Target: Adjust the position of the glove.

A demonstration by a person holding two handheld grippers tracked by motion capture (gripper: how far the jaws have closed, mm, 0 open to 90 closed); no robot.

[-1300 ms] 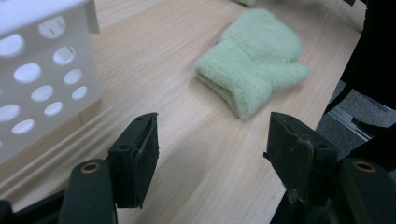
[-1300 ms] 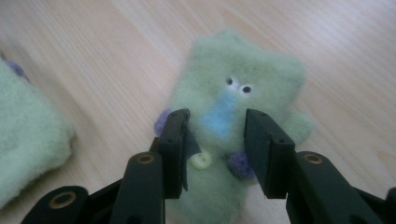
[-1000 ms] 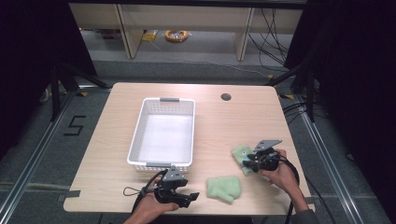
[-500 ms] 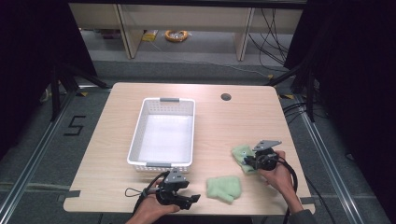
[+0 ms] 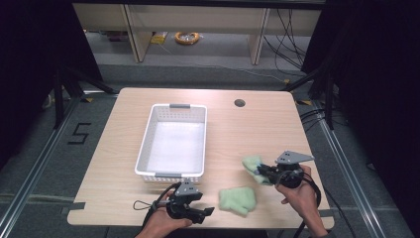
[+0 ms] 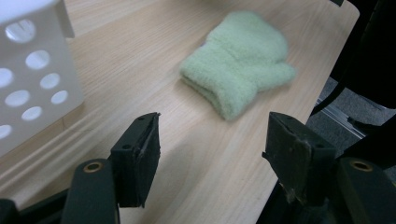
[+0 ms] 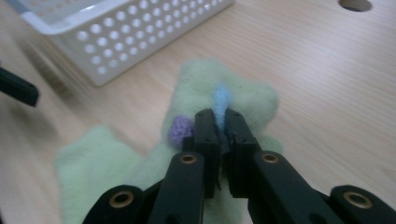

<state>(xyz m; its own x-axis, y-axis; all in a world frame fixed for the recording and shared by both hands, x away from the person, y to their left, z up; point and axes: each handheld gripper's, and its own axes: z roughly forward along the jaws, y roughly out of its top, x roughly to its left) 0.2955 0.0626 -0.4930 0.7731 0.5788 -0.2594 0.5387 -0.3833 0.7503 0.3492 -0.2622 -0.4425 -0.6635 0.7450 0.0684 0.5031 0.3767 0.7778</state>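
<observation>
Right gripper (image 7: 218,122) pinching a pale green mitten (image 7: 224,100) near the bench's right edge, jaws just closed onto its fabric, second green mitten (image 6: 240,60) lying flat by the near edge, just ahead of the spread, empty left gripper (image 6: 212,140), white basket (image 5: 173,141) beyond

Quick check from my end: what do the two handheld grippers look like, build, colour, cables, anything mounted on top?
Both are black two-jaw tools. The left gripper has blocky black jaws with worn flat pads and brass-coloured pivot rings. The right gripper has the same black links and brass rings. Each carries a grey three-cornered plate on top, and a black cable trails from each. No sleeves show at the hands.
</observation>
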